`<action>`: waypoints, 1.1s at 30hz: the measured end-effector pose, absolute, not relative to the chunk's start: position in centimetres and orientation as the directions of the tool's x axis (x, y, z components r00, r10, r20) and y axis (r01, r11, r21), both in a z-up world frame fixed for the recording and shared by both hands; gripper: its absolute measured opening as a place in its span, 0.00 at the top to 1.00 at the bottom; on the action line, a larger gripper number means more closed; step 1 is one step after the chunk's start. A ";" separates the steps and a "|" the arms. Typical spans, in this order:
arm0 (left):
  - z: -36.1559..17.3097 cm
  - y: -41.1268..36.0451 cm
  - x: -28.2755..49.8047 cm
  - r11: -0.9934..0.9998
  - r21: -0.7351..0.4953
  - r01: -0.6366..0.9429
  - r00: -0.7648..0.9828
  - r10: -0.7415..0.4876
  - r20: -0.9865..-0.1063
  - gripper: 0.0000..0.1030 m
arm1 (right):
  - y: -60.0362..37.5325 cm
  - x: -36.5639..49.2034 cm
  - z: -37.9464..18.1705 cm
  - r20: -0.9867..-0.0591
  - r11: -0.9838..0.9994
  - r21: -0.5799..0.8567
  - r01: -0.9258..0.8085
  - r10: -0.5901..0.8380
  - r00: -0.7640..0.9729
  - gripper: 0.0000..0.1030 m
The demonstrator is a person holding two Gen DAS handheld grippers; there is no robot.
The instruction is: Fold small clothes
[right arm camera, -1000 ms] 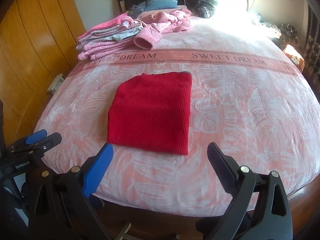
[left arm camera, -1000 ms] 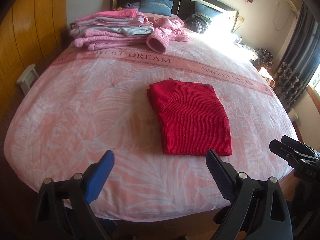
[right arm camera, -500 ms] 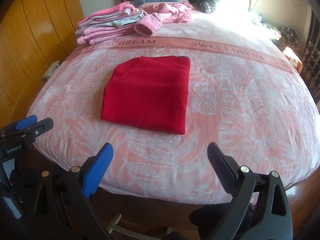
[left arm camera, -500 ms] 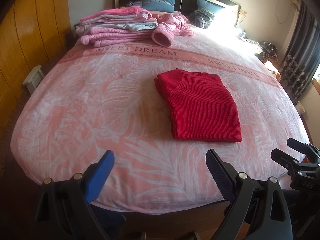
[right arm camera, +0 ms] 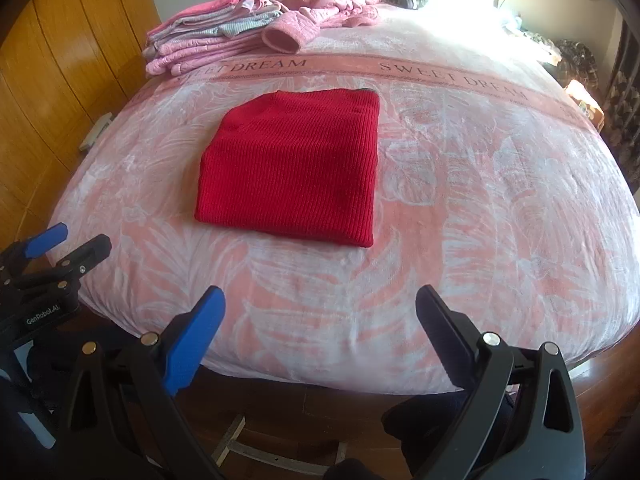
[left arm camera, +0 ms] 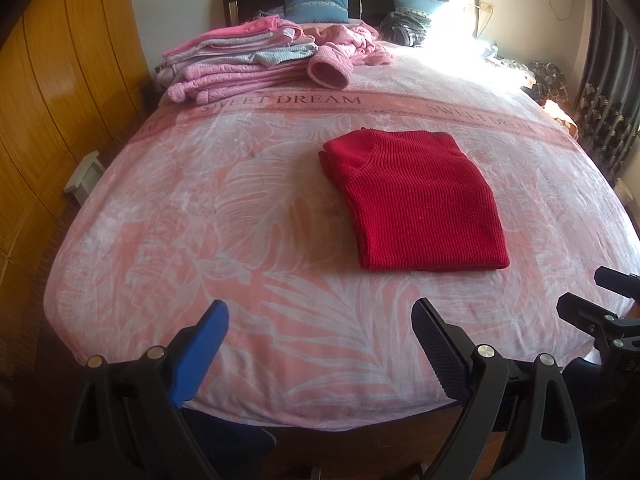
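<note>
The left gripper point(left arm camera: 320, 344), black-framed with one blue pad and one dark textured pad, hangs at the foot of the bed with its jaws spread wide and nothing between them. The right gripper point(right arm camera: 320, 340), built the same, is equally agape and empty. Each shows at the edge of the other's view, so the two sit side by side, both clear of the cloth.

Ahead of them lies the pink leaf-patterned blanket point(left arm camera: 248, 240) lettered SWEET DREAM, and on its middle rests the red ribbed knit sweater point(left arm camera: 416, 208), folded into a neat rectangle, well apart from both tools. This garment looks finished. The step in hand is probably to move it to the stack of folded pink and grey clothes point(left arm camera: 236, 60) near the headboard, or to fetch the crumpled pink garment point(left arm camera: 352, 42) beside that stack.

To carry the sweater well, slide each lower jaw under a near corner so that all layers are pinched together, lift both sides level, and set it down squarely. Gripping only the top layer would likely let the fold fall open.
</note>
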State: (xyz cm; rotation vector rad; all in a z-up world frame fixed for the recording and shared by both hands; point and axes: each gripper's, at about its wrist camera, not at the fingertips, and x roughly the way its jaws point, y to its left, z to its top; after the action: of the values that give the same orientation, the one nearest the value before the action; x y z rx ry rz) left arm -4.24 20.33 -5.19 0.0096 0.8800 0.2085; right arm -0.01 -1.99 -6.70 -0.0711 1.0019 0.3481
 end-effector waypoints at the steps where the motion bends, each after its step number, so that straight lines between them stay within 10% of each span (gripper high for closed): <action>1: -5.2 20.3 -4.2 0.979 0.097 -0.180 0.617 0.189 -0.764 0.10 | -1.9 0.0 -6.8 -0.836 0.943 0.094 -0.318 0.248 0.489 0.07; 33: -6.3 20.1 -4.0 0.976 0.126 -0.180 0.584 0.209 -0.784 0.10 | -1.9 0.9 -8.4 -0.868 0.960 0.103 -0.259 0.214 0.449 0.07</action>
State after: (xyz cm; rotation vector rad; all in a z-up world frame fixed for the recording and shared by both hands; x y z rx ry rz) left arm -4.02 20.10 -6.35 0.0343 0.9194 0.2273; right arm 0.93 -1.85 -8.39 -0.0464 1.0661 0.2928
